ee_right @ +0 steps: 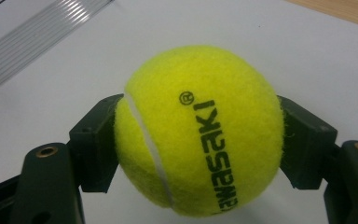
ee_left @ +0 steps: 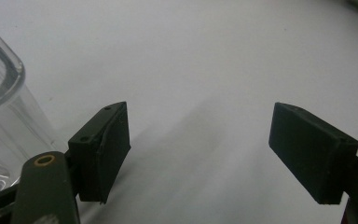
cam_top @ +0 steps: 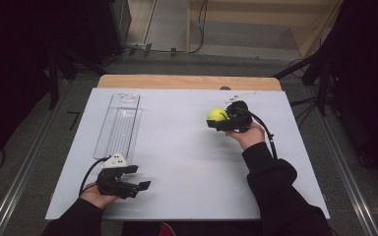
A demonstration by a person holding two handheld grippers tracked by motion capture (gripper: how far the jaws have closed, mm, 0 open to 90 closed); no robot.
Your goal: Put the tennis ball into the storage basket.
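A yellow tennis ball [cam_top: 217, 115] [ee_right: 200, 130] sits between the jaws of my right gripper [cam_top: 220, 121] [ee_right: 198, 140], which is shut on it at the right middle of the white table. Both black pads press the ball's sides. My left gripper [cam_top: 139, 178] [ee_left: 198, 151] rests near the table's front left edge, open, with bare table between its fingers. A clear plastic tray [cam_top: 118, 124] [ee_left: 0, 107] lies lengthwise at the left, just beyond the left gripper.
The white board [cam_top: 177, 162] covers a wooden table [cam_top: 187, 81]. Cables trail from both grippers. Dark stands and floor rails flank the table.
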